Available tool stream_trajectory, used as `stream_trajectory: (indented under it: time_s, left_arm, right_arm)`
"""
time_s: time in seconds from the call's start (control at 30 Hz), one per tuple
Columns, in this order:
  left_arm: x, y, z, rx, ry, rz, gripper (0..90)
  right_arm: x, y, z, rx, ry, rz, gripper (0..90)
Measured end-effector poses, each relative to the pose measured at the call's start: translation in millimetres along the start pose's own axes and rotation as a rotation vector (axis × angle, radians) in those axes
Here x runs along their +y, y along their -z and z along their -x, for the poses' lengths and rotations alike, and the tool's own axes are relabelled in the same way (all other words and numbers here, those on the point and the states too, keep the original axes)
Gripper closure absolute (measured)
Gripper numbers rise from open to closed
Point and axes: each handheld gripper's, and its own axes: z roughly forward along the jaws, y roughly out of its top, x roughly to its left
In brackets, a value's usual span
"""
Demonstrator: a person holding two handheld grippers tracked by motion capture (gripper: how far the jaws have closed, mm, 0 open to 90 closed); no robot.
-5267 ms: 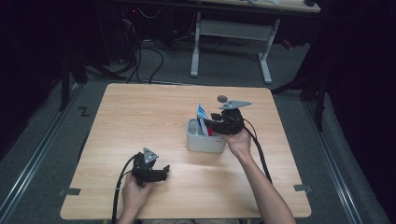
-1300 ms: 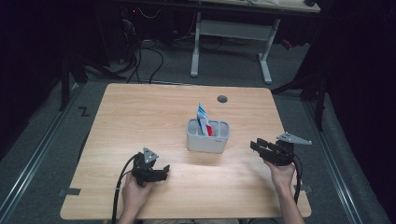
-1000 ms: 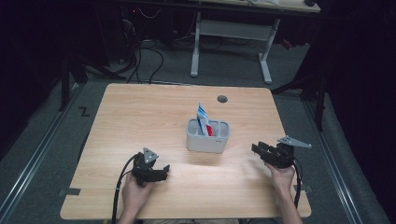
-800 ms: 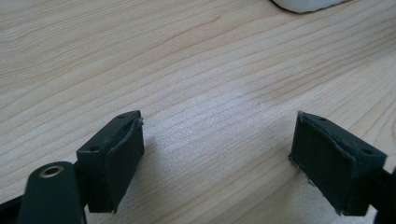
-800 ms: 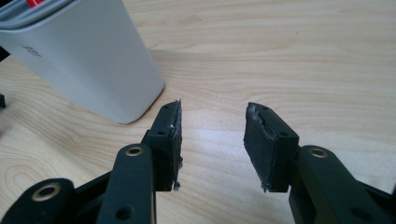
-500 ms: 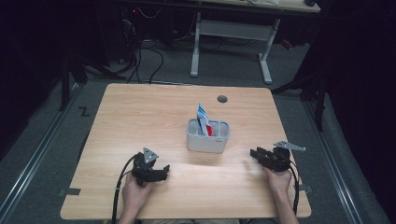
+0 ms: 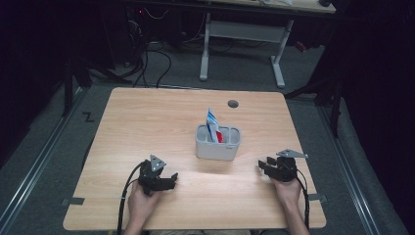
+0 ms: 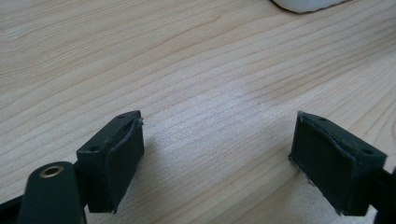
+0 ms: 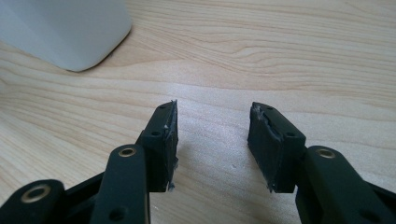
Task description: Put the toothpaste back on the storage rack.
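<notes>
**Beside the grey holder, both grippers empty on the tabletop**

Near the middle of the wooden table (image 7: 147,117) stands a light grey holder (image 7: 218,143), a rounded-cornered tub with compartments along its top. A white tube with blue stripes (image 7: 212,122) sticks up out of the holder's left side, tilted slightly, and something red (image 7: 220,135) sits just beside it inside; which compartment each occupies is hard to tell. Left of the holder and nearer the person, well apart from it, the left gripper (image 7: 169,180) rests low over the wood, jaws spread wide with bare table between them. Right of the holder, the right gripper (image 7: 262,165) points toward it, its jaws having just been opening, about half apart, nothing between them. The holder's pale corner (image 9: 65,32) shows ahead of those jaws.
</notes>
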Motion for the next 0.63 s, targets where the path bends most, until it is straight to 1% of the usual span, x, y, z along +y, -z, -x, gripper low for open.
stream_trajectory:
  time_s: [0.03, 0.07, 0.13, 0.17, 0.2, 0.27, 0.3, 0.37, 0.4, 0.63]
  left_arm:
    - [0.0, 0.0, 0.0, 0.000, 0.000, 0.000, 17.5]
    - [0.0, 0.0, 0.0, 0.000, 0.000, 0.000, 17.5]
    - [-0.1, 0.1, 0.1, 0.000, 0.001, 0.000, 17.5]
    - [-0.1, 0.0, 0.0, 0.001, 0.001, 0.000, 17.5]
    - [-0.1, 0.0, 0.0, 0.001, 0.001, 0.000, 17.5]
    - [-0.1, 0.0, 0.0, 0.001, 0.002, 0.000, 17.6]
    - [-0.1, 0.0, 0.1, 0.001, 0.002, 0.000, 17.6]
    - [-0.1, 0.0, 0.0, 0.001, 0.002, 0.000, 17.6]
    - [-0.1, 0.0, 0.0, 0.001, 0.002, 0.000, 17.6]
    - [0.4, -0.3, -0.4, -0.003, 0.005, 0.001, 17.8]
  right_arm:
    - [0.3, -0.7, -2.0, -0.016, 0.016, -0.003, 51.8]
    - [0.3, -0.7, -2.0, -0.016, 0.016, -0.003, 51.8]
    - [0.5, -1.3, -4.3, -0.026, 0.031, -0.007, 50.1]
    - [0.5, -2.0, -7.7, -0.045, 0.065, -0.012, 47.7]
    - [0.5, -2.0, -7.7, -0.045, 0.065, -0.012, 47.7]
    - [0.1, -3.1, -15.8, -0.090, 0.118, -0.020, 44.7]
    - [0.1, -3.1, -15.8, -0.090, 0.118, -0.020, 44.7]
    - [0.3, -3.3, -13.8, -0.078, 0.098, -0.023, 43.0]
    - [0.2, -3.6, -14.5, -0.082, 0.106, -0.023, 42.7]
    - [0.3, -3.6, -14.3, -0.079, 0.107, -0.024, 42.0]
